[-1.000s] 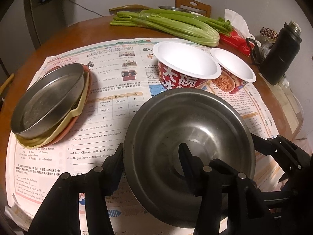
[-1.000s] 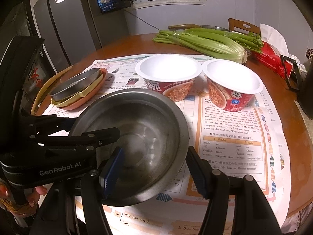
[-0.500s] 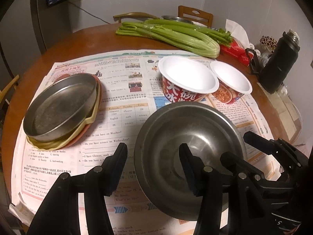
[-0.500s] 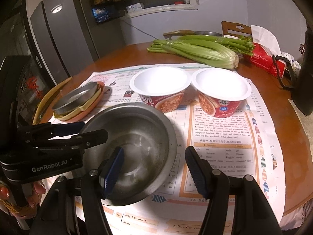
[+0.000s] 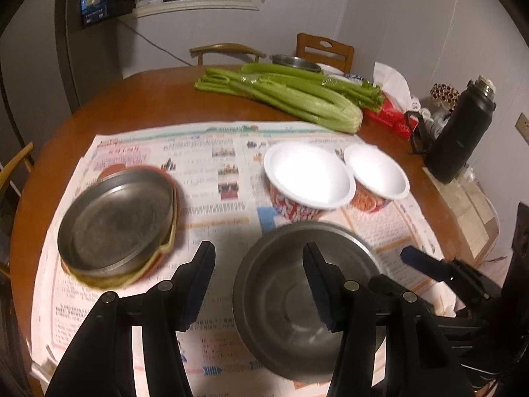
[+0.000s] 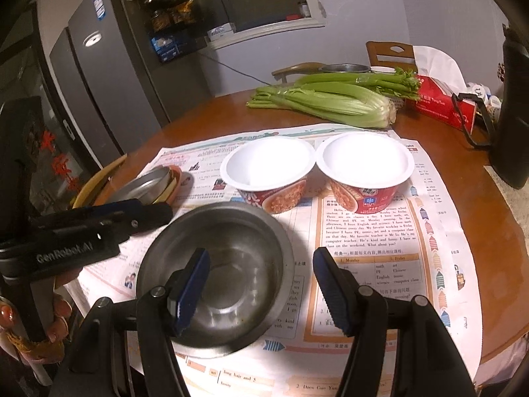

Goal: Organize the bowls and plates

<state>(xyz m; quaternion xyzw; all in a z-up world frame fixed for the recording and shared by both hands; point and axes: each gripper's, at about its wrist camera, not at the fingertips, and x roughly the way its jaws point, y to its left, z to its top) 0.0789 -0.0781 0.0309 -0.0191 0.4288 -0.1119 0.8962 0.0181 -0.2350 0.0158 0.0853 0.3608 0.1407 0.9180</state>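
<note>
A steel bowl (image 5: 291,301) (image 6: 228,274) rests on the newspaper near the table's front edge. My left gripper (image 5: 258,284) is open above it, straddling its left rim without touching. My right gripper (image 6: 261,287) is open, straddling the bowl's right rim. Two white-lined paper noodle bowls (image 5: 307,178) (image 5: 377,172) (image 6: 267,172) (image 6: 363,168) stand side by side behind the steel bowl. A steel plate (image 5: 115,221) (image 6: 145,182) tops a stack of a yellow plate and an orange plate at the left.
Newspaper (image 5: 211,162) covers the round wooden table (image 5: 132,106). Celery (image 5: 281,96) (image 6: 330,102) lies at the back. A red tissue box (image 6: 439,99), a black flask (image 5: 459,132) and a far steel dish (image 5: 294,63) stand at the right and back. Chairs ring the table.
Both grippers have pulled back and up from the steel bowl, which now sits lower and smaller in both views. The bowl lies flat on the newspaper.
</note>
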